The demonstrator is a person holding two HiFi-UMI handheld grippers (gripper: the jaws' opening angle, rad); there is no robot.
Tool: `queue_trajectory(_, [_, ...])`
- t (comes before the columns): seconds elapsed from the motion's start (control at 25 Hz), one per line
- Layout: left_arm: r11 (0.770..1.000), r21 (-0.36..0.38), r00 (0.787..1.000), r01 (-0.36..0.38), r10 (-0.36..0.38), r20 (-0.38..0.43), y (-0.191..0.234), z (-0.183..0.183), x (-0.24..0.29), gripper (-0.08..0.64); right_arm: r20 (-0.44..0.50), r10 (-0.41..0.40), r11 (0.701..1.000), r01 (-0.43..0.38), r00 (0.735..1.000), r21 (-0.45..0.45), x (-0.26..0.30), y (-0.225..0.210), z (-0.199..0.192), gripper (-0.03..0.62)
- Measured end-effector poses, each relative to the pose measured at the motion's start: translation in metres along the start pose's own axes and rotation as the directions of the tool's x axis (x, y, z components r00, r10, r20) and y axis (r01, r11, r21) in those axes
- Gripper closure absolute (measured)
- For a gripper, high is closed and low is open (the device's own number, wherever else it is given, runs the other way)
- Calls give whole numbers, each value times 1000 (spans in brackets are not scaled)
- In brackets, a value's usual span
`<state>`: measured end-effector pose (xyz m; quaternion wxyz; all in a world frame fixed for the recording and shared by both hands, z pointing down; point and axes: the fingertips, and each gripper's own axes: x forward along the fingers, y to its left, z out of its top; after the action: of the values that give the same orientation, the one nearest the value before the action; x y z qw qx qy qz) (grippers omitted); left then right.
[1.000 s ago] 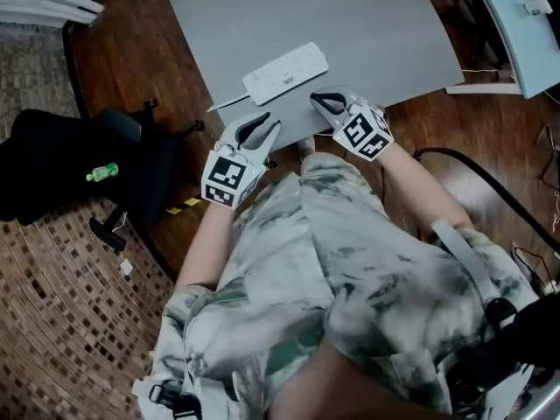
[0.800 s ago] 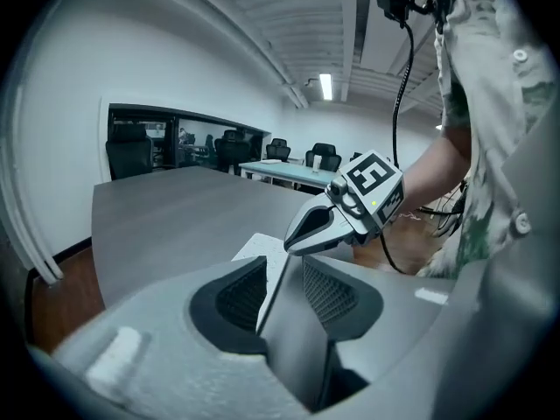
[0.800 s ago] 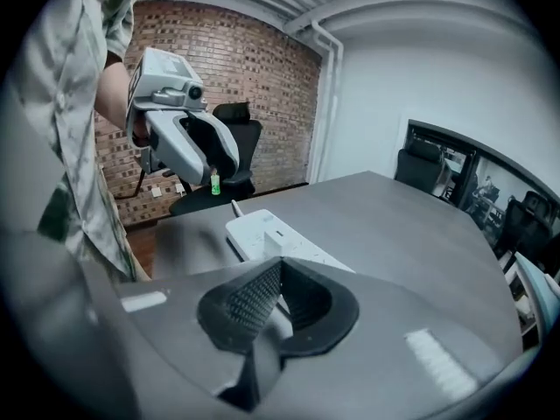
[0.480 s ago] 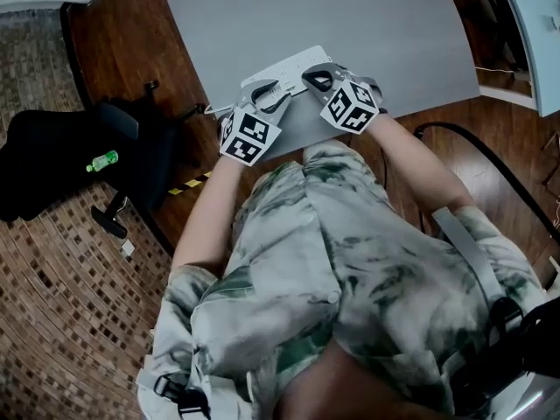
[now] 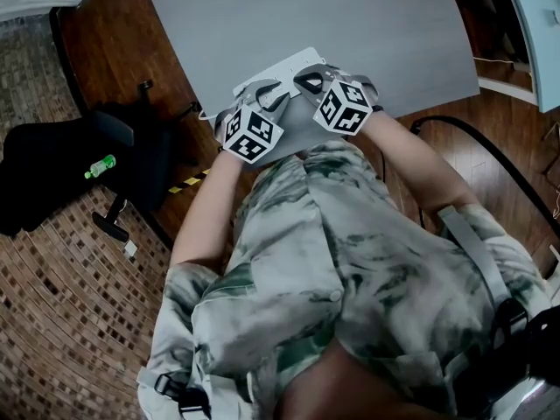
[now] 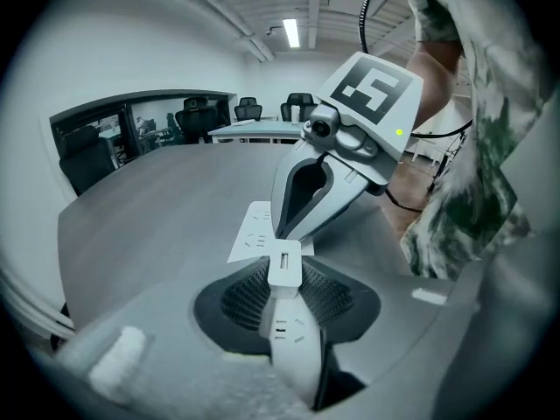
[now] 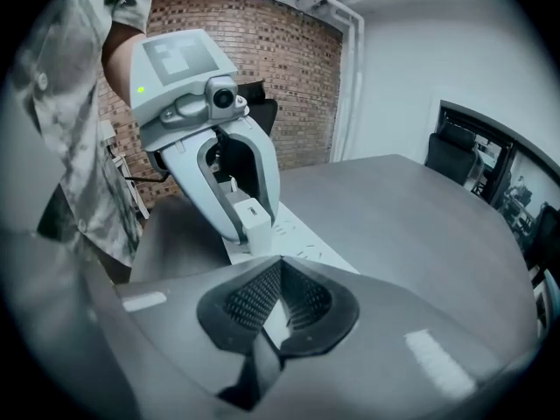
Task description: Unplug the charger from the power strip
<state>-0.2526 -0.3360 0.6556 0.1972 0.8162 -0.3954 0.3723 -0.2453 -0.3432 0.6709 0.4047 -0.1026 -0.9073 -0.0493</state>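
Note:
A white power strip (image 5: 289,59) lies near the front edge of the grey table (image 5: 367,24). A small white charger (image 6: 284,265) stands plugged into it. My left gripper (image 5: 262,92) straddles the strip (image 6: 293,348) just short of the charger. Its jaws are closing with the strip between the pads, and I see no firm press. In the right gripper view the left gripper (image 7: 249,226) has spread fingers behind the charger (image 7: 254,221). My right gripper (image 5: 308,77) comes from the other side, shut and holding nothing. Its tips (image 6: 287,234) are down at the strip beside the charger.
A black office chair (image 5: 61,169) with a green bottle (image 5: 101,166) on it stands on the floor at the left. A black cable (image 5: 499,169) loops over the wooden floor at the right. The person's patterned shirt (image 5: 350,278) fills the lower head view.
Both grippers moved forward and down from the table's near edge onto the power strip. The left jaws now stand astride the strip.

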Motion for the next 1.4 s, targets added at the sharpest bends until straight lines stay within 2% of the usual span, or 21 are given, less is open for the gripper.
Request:
queue_trajectory(0.56, [998, 61, 999, -10, 13, -48, -3, 1, 0, 457, -26, -26, 999, 27, 999, 40, 1, 0, -2, 586])
queue_trajectory(0.64, [999, 50, 999, 1, 1, -42, -4, 1, -1, 457, -25, -28, 999, 29, 999, 46, 1, 1, -2, 586])
queue_trajectory(0.76, [1000, -15, 998, 1, 0, 68, 5, 26, -19, 456, -24, -26, 999, 27, 999, 41, 0, 1, -3, 586])
queue_trajectory(0.92, [1000, 20, 989, -19, 15, 146, 24, 68, -53, 454, -33, -31, 999, 32, 999, 40, 0, -4, -4, 586])
queue_trajectory(1.04, [1000, -1, 987, -29, 28, 158, 26, 66, -75, 454, -29, -37, 999, 38, 999, 29, 4, -3, -2, 588])
queue_trajectory(1.16, [996, -68, 983, -53, 64, 174, 21, 55, -98, 453, -24, -83, 996, 84, 996, 20, 2, -3, -1, 586])
queue_trajectory(1.28, [990, -110, 968, -84, 107, 227, 13, 50, -127, 453, 8, -169, 986, 168, 986, 7, -11, -11, 13, 586])
queue_trajectory(1.4, [983, -142, 950, -112, 148, 276, -1, 42, -164, 453, 42, -210, 978, 209, 977, 24, -32, 2, 31, 586])
